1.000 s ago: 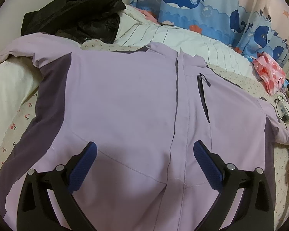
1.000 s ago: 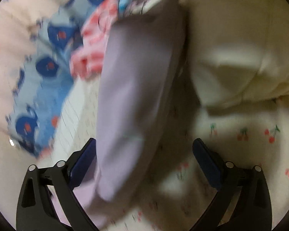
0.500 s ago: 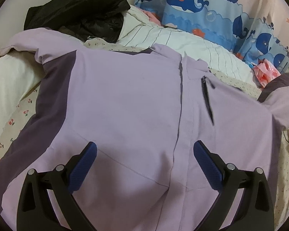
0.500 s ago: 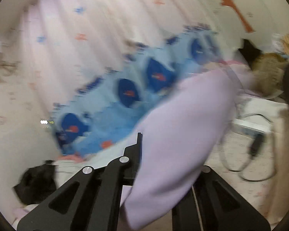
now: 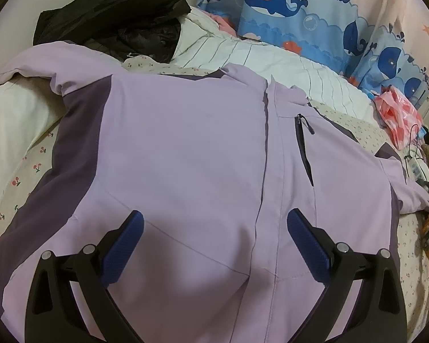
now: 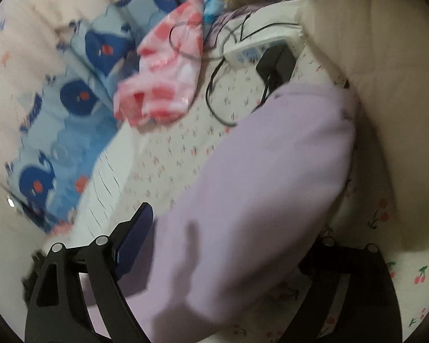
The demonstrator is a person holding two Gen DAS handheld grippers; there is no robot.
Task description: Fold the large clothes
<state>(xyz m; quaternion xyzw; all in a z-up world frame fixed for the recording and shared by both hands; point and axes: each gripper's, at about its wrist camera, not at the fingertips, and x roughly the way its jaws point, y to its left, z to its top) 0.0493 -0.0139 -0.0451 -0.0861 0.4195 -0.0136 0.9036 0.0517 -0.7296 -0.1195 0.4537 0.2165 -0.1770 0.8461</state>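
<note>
Half a second ago the right gripper was clamped on the lilac sleeve and held it up in front of the whale curtain. Its jaws have just been opening, and the sleeve now lies loosely between them, back down on the bed beside the jacket.

A black garment lies heaped at the bed's far left corner. Whale-print fabric lines the far edge; a pink-and-white bag, cables and a black adapter sit near the right edge.
</note>
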